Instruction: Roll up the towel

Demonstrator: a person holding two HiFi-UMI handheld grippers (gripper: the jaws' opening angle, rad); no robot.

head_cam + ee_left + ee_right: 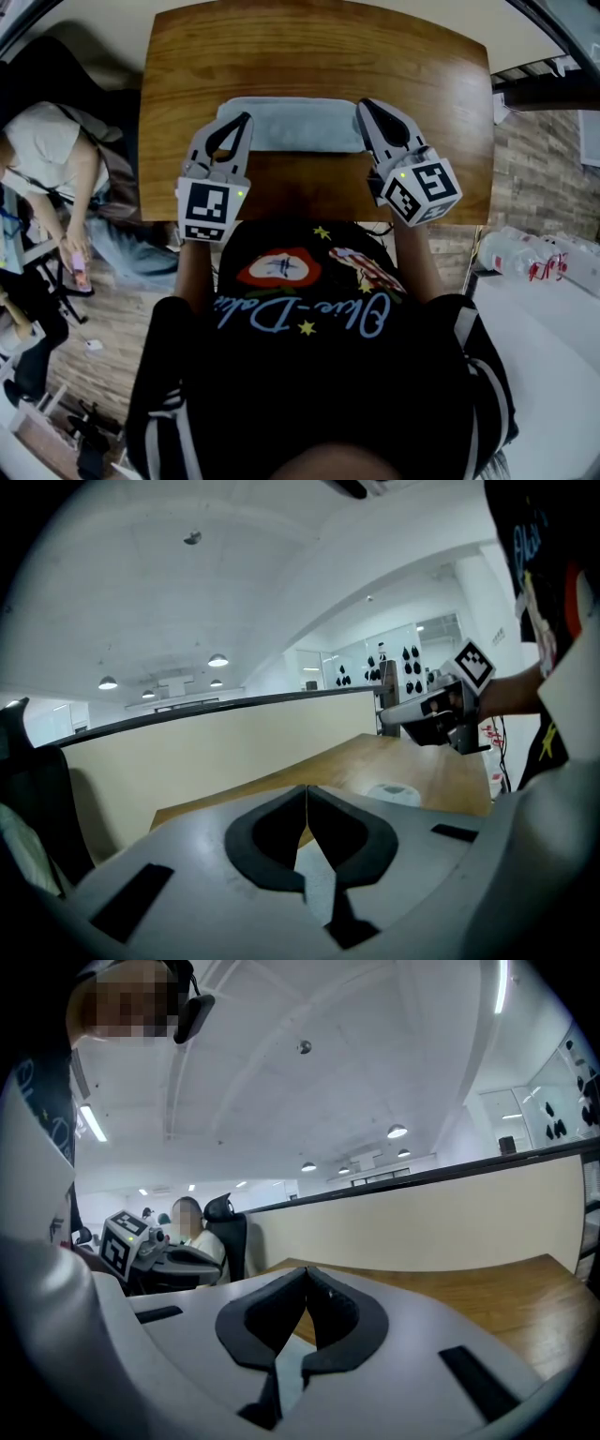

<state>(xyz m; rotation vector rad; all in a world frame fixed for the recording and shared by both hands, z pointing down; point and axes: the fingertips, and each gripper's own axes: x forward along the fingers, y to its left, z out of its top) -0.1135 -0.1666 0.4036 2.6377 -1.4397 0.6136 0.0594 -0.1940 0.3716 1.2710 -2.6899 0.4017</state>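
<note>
Pale grey towel [295, 124], bundled long, lies across the brown wooden table [319, 52], parallel to the near edge, with bare wood beyond. Left gripper [247, 117] and right gripper [361, 103] sit at its two ends, both with jaws closed tip to tip and nothing between them.

We count one towel [295, 124] near the front edge of one desk [319, 47], two grippers, the left gripper [247, 116] and the right gripper [362, 103], and one seated person [52, 150] off its left edge.
</note>
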